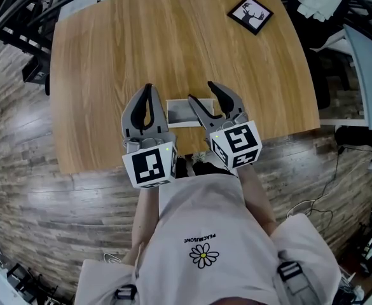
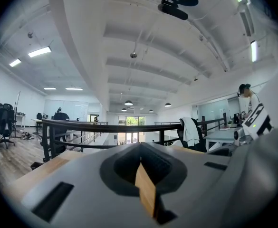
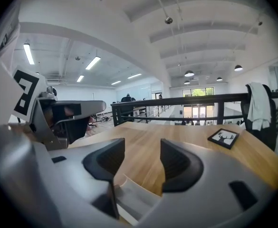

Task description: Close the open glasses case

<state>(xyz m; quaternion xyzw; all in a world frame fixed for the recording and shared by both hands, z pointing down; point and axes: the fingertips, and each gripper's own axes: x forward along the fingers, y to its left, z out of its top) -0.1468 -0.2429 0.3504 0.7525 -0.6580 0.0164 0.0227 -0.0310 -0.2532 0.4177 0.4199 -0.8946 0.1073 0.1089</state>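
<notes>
The open glasses case (image 1: 178, 113) is pale grey and lies near the front edge of the wooden table (image 1: 173, 43), between my two grippers. My right gripper (image 1: 202, 93) is open, and its dark-padded jaws stand over the case's right end. In the right gripper view the case (image 3: 131, 191) shows just below and between the spread jaws of the right gripper (image 3: 142, 148), with nothing pressed by the pads. My left gripper (image 1: 149, 89) is shut and empty at the case's left side. In its own view the left gripper (image 2: 139, 148) points level out over the table.
A small black picture frame with a white deer (image 1: 250, 14) lies at the table's far right corner, also visible in the right gripper view (image 3: 223, 137). A black railing (image 3: 177, 103) runs beyond the table. Chairs and clutter stand around it on the wood floor.
</notes>
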